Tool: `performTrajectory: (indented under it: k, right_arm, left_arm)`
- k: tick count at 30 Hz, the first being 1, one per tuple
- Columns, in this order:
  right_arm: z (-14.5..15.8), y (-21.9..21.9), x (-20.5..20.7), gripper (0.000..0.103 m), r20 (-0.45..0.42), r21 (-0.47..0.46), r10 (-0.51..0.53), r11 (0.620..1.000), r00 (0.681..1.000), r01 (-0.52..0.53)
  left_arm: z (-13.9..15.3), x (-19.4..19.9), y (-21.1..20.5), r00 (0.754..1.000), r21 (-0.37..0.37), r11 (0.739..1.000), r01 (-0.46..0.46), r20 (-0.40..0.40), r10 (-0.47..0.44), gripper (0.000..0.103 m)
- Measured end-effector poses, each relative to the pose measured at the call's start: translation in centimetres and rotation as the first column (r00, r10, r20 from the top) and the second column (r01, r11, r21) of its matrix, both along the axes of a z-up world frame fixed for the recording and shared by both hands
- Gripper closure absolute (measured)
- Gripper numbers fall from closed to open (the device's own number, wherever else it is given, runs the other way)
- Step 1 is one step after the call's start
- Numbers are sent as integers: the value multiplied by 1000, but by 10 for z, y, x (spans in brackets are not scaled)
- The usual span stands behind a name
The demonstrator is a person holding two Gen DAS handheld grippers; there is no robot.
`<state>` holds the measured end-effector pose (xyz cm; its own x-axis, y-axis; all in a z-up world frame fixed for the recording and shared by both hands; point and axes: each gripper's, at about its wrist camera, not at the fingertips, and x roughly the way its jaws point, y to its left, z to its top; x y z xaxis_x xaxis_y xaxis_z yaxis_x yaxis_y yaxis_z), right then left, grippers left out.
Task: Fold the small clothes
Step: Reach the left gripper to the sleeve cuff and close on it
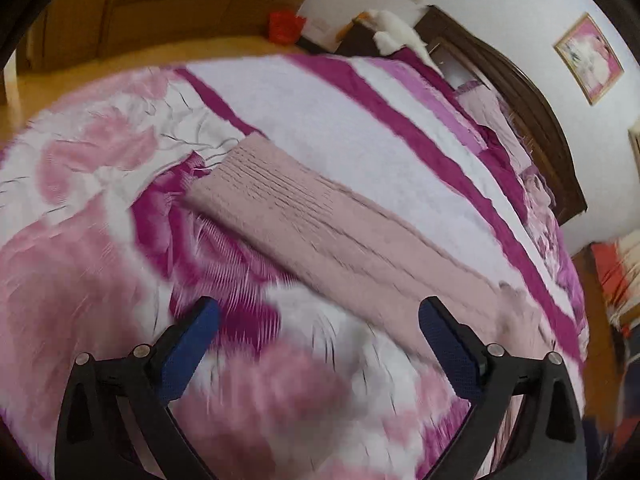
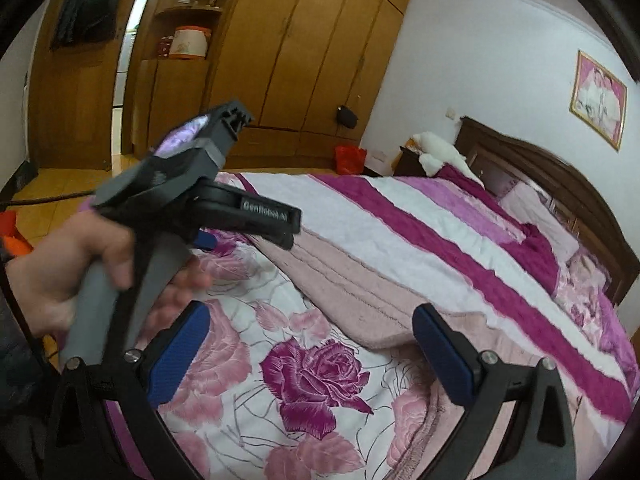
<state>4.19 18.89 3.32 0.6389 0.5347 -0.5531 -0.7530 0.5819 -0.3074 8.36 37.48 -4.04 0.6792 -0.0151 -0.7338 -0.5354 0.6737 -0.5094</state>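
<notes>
A dusty-pink knitted garment (image 1: 320, 224) lies folded into a long flat strip on the bed; it also shows in the right wrist view (image 2: 352, 292). My left gripper (image 1: 318, 316) is open and empty, hovering above the strip's near edge. My right gripper (image 2: 310, 320) is open and empty, just short of the strip's near corner. The left gripper's body (image 2: 192, 196) with the hand holding it shows at the left of the right wrist view, raised above the bed.
The bed carries a rose-print sheet (image 2: 304, 376) and a white and magenta striped blanket (image 1: 340, 120). A dark wooden headboard (image 2: 560, 188) stands at the right. Wooden wardrobes (image 2: 304, 48) and a red bag (image 2: 350, 158) lie beyond the bed.
</notes>
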Motion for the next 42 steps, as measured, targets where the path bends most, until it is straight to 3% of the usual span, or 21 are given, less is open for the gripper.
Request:
performTrajectory:
  k: [3, 6, 9, 10, 14, 18, 20, 22, 24, 26, 28, 30, 32, 37, 42]
  right_arm:
    - [-3, -16, 15, 0, -46, 40, -23, 999, 999, 25]
    - [-6, -30, 33, 0, -51, 59, -60, 996, 997, 63]
    - [-10, -36, 57, 0, -73, 86, -106, 990, 992, 112]
    - [-12, -35, 68, 0, -88, 98, -117, 987, 989, 126]
    - [-20, -28, 94, 0, -154, 118, -131, 982, 979, 150]
    - [-24, -22, 91, 0, -163, 123, -119, 982, 979, 140]
    - [-24, -23, 87, 0, -155, 131, -111, 983, 982, 132]
    - [-21, -27, 86, 0, -144, 155, -118, 978, 983, 140]
    - [-18, -32, 90, 0, -152, 176, -128, 972, 980, 154]
    - [-18, -36, 95, 0, -184, 191, -133, 967, 974, 168]
    - [-18, -39, 95, 0, -202, 200, -122, 966, 972, 163]
    - [-17, -42, 95, 0, -190, 187, -111, 971, 976, 147]
    - [-14, -46, 95, 0, -160, 169, -121, 974, 980, 149]
    - [1, -73, 104, 0, -155, 188, -181, 960, 971, 209]
    - [10, -111, 116, 0, -162, 201, -245, 940, 956, 275]
  left_arm:
    - [-7, 13, 21, 997, -19, 1000, 19, 80, -17, 22]
    - [-13, 17, 42, 986, -86, 996, 30, 165, -16, 22]
    - [-15, 4, 49, 969, -180, 983, -43, 234, 85, 22]
    - [-16, 1, 47, 958, -171, 983, -67, 265, 111, 22]
    - [-15, 9, 40, 971, -133, 989, -61, 220, 90, 21]
    - [-11, 24, 37, 978, -82, 995, -61, 197, 76, 20]
    - [-9, 25, 39, 973, -91, 992, -82, 209, 100, 29]
    - [-13, 23, 44, 972, -71, 989, -131, 186, 143, 64]
    - [-18, 20, 48, 967, -65, 982, -176, 173, 185, 81]
    - [-24, 11, 52, 956, -94, 973, -210, 191, 225, 87]
    - [-28, 6, 56, 951, -125, 966, -228, 185, 248, 103]
    - [-30, 3, 60, 956, -138, 961, -238, 143, 257, 103]
    - [-30, -6, 64, 944, -186, 950, -249, 174, 281, 103]
    - [-11, -9, 47, 934, -101, 953, -285, 197, 300, 103]
    - [25, 2, 26, 926, -96, 963, -253, 264, 270, 103]
